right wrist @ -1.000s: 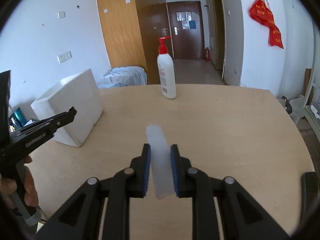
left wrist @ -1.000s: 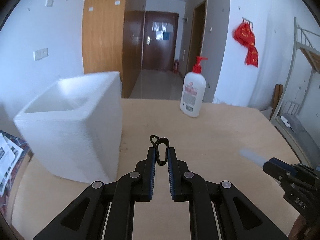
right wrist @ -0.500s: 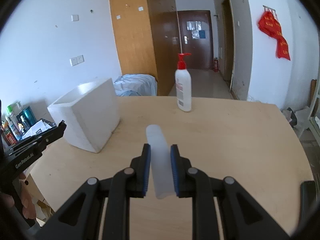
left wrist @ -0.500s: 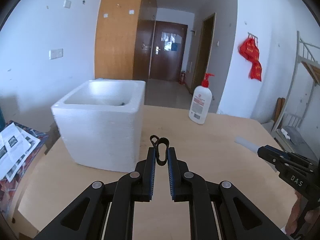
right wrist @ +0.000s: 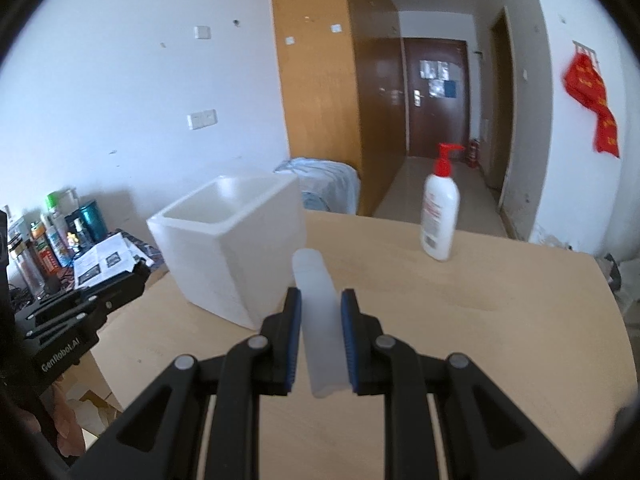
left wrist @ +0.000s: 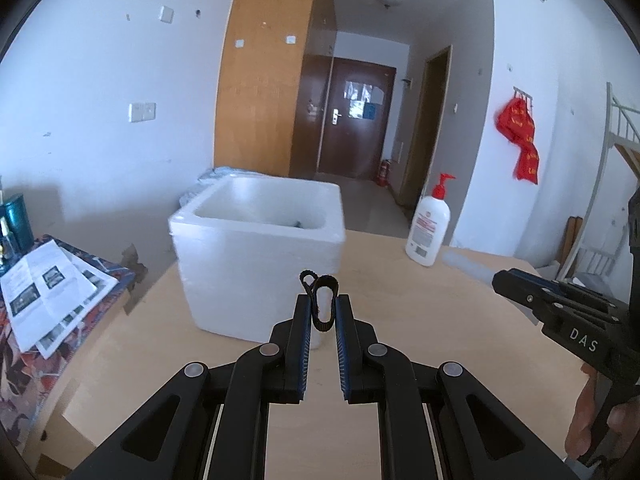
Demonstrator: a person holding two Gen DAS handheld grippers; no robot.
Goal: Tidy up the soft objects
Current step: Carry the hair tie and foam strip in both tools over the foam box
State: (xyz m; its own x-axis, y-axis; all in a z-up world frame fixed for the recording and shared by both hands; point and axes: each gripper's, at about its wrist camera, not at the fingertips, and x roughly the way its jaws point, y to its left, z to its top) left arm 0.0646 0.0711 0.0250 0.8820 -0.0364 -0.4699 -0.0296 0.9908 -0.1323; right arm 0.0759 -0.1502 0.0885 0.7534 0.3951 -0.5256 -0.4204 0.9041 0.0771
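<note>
1. As both hands have carried toward it, the white foam box (left wrist: 260, 256) now shows its open top, nearer than a second ago.
2. Left gripper (left wrist: 323, 312): clamped on a black band (left wrist: 320, 300), held short of the box.
3. Right gripper (right wrist: 320, 312): closed on a translucent soft tube (right wrist: 320, 320), beside the box; drop-off looks next.

Both grippers are matte black plastic linkages with round silver pivot pins and blue ribbed pads lining the jaws. The right gripper (left wrist: 516, 280) bears white "DAS" lettering on its side; the left gripper (right wrist: 138, 276) reads "GenRobot.AI".
</note>
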